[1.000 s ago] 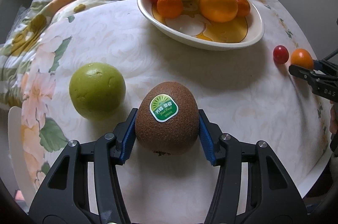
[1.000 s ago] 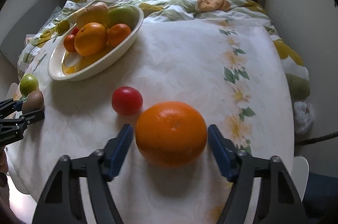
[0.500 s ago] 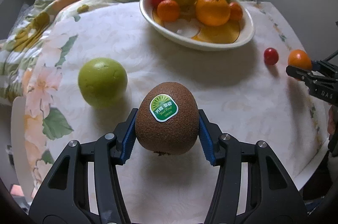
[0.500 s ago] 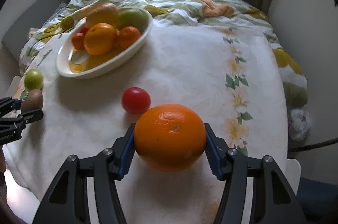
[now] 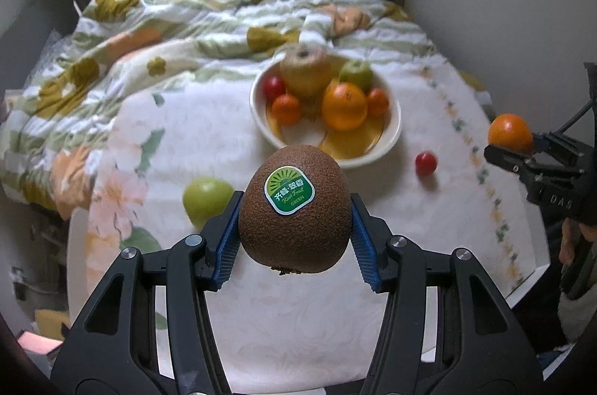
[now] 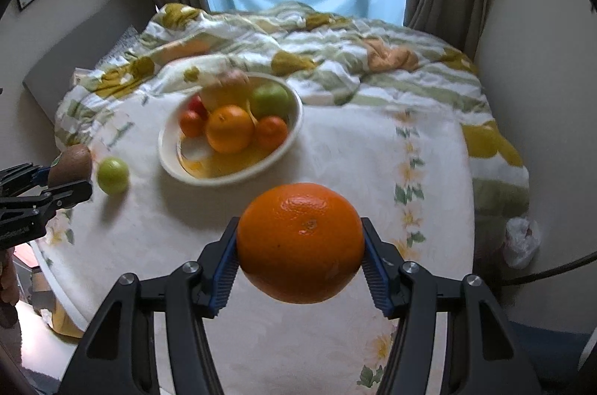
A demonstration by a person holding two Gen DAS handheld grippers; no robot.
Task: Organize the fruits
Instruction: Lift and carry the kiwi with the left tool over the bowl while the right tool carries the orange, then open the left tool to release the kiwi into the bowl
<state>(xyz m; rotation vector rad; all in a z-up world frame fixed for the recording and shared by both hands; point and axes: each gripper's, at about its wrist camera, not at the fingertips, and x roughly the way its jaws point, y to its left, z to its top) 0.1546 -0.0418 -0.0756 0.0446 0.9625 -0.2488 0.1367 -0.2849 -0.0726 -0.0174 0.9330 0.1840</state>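
Left tool clamped on a brown kiwi with a green sticker, blue pads pressed against both flanks, fruit held clear above the desk. Right tool likewise closed around a large orange, pads tight on either side, also lifted off the cloth. Farther back on the desk, a cream bowl loaded with oranges, small tangerines, a red fruit, a green apple and a yellowish pear-like fruit. Loose on the flowered cloth: a green apple just left of the kiwi, and a small red tomato near the bowl's right side. Behind, a rumpled floral quilt before curtains and a window.
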